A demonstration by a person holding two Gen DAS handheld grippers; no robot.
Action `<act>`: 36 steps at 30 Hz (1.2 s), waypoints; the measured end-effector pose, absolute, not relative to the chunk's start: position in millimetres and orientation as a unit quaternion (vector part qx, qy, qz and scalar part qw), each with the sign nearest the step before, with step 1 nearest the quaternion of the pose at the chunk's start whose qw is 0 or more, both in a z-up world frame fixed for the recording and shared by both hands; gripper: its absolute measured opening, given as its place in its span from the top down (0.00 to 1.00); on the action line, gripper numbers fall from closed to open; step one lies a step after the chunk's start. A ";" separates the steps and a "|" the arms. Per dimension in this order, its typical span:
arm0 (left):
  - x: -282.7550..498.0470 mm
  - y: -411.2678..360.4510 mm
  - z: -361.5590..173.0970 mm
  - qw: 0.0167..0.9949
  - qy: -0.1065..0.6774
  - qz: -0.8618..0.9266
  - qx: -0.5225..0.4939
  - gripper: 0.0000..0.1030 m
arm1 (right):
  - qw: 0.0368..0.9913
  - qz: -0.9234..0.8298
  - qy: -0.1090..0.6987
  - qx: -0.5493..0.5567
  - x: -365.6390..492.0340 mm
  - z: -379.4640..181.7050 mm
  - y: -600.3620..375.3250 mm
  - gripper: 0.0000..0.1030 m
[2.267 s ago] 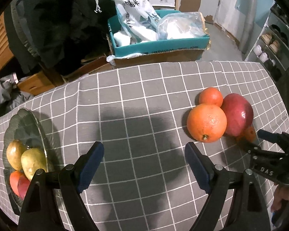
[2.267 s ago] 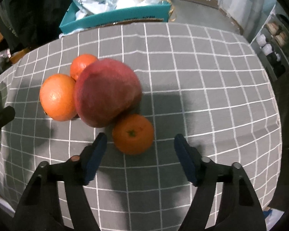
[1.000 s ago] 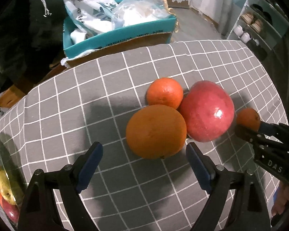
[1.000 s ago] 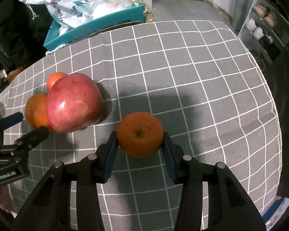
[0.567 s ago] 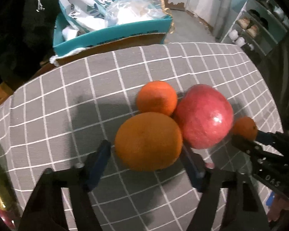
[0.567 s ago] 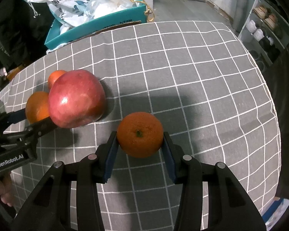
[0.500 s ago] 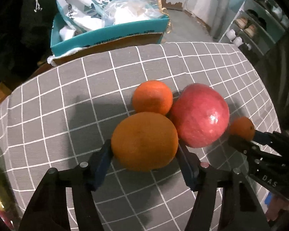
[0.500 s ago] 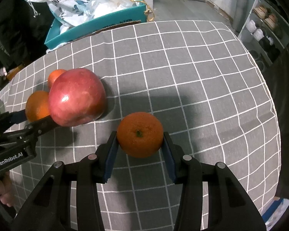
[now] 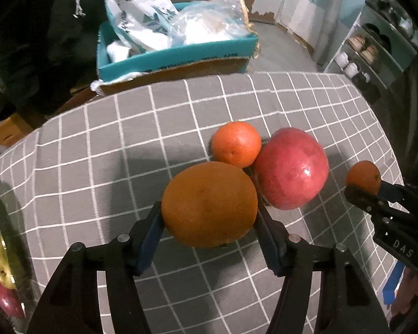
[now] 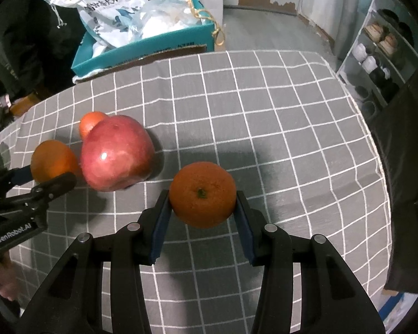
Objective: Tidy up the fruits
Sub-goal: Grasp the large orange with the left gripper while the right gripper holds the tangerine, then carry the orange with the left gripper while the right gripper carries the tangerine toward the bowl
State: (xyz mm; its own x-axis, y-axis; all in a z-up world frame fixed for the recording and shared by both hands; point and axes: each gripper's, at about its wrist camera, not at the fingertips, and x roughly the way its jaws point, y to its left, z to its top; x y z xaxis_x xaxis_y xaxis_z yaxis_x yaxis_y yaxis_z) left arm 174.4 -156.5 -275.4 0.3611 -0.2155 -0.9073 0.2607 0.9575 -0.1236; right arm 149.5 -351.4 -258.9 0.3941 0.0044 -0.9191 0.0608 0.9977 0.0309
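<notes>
Pinching between its fingers, each gripper holds fruit: left (image 9: 209,222) the large orange (image 9: 209,204) (right (image 10: 203,208) the tangerine (image 10: 203,194)).

right gripper (image 10: 203,211) clamps a tangerine (image 10: 203,194) beside the red apple (image 10: 117,153).

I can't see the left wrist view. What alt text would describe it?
The left gripper clamps a large round orange over a grey checked tablecloth. Behind it sit a smaller orange and a big red apple; at right, the right gripper holds a small tangerine.
</notes>
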 end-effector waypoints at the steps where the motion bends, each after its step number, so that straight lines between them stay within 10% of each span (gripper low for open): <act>1: 173.7 -154.8 -272.5 0.827 0.544 -0.142 0.020 0.37 | 0.836 -0.017 0.548 0.028 148.3 -256.0 -350.9 0.57; 36: 107.0 -86.2 -136.9 0.895 0.430 -0.123 -0.004 0.37 | 0.906 0.032 0.422 -0.019 110.3 -121.7 -284.2 0.57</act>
State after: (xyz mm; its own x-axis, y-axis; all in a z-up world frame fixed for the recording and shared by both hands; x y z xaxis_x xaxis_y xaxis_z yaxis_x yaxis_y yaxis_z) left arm 107.0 -86.2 -136.9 0.6005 -0.2235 -0.7677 0.2175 0.9696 -0.1122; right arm 110.3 -284.2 -121.7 0.6415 0.0414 -0.7660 -0.0740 0.9972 -0.0080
